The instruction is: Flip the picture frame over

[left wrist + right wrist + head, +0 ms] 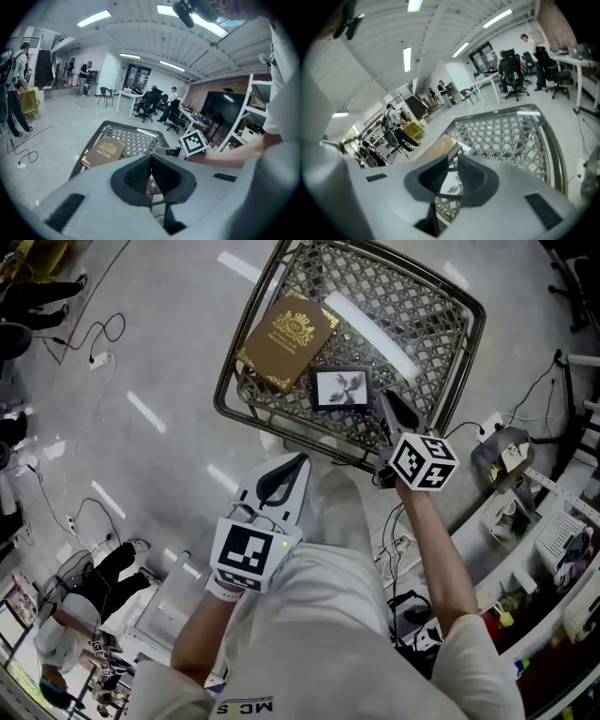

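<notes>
The lattice-topped counter [424, 326] lies ahead of both tongs, and its raised near rim runs between the person and what it carries. On it, ahead and to the left of the right tongs [389, 407], is a brown book [286, 340] with gold ornament. Its near edge is just beside the far left corner of the picture frame [341, 388]; I cannot tell whether they touch.

The frame is small and black-bordered and shows its picture side up. It sits on the near part of the lattice, just ahead and to the left of the right tongs' tips, which point at its near right corner. It is close to square, and its slightly longer sides seem to run side to side, across the line of those tongs.

The right tongs are plainly the nearer pair. Their jaws stand apart and nothing looks pinched. The right gripper view shows the frame's face through the gap, which I read as the frame lying below and beyond the pads, not between them.

The left tongs [298, 465] hang short of the near rim, well apart from the frame, tips together and empty.

Any grip would likely come at the frame's right edge. The book crowds the far side and the rim the near side.
</notes>
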The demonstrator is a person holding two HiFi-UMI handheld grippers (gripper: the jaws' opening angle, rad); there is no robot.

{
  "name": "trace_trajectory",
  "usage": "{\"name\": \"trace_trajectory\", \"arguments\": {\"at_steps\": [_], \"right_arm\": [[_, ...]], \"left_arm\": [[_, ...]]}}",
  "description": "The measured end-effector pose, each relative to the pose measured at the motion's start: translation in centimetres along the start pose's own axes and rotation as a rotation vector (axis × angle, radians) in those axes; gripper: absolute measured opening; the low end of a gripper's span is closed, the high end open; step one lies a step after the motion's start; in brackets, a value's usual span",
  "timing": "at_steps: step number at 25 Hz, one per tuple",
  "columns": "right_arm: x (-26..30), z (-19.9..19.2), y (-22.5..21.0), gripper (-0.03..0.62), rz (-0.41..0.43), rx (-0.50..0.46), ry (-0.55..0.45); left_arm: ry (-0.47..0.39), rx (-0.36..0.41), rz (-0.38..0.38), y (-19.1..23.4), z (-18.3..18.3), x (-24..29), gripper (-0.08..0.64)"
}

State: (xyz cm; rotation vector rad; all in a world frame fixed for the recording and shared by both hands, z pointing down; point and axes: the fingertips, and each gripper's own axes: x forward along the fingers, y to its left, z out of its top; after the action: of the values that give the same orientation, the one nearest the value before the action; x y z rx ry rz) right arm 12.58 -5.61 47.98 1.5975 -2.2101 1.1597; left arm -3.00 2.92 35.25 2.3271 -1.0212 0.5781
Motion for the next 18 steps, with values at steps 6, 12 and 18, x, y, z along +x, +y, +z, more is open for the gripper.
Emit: {"name": "trace_trajectory", "arguments": {"at_steps": [6,12,18], "right_arm": [[-5.8,5.2,5.4,0.021,0.006,-0.301,-0.096],[-11.2,8.5,8.8,0.017,0.026,-0.371,-0.189],[-15.9,9.5,11.5,0.017,0.038,-0.413,-0.23]], "left_arm": [[-0.06,-0.004,0.038,-0.4,2.5,-2.3,0.025],[-0.135,-0.005,0.067,-1.3,5.0,-4.5,0.025],[-0.203,0.017,0.078,-2.3,7.2,-6.6,0.025]]}}
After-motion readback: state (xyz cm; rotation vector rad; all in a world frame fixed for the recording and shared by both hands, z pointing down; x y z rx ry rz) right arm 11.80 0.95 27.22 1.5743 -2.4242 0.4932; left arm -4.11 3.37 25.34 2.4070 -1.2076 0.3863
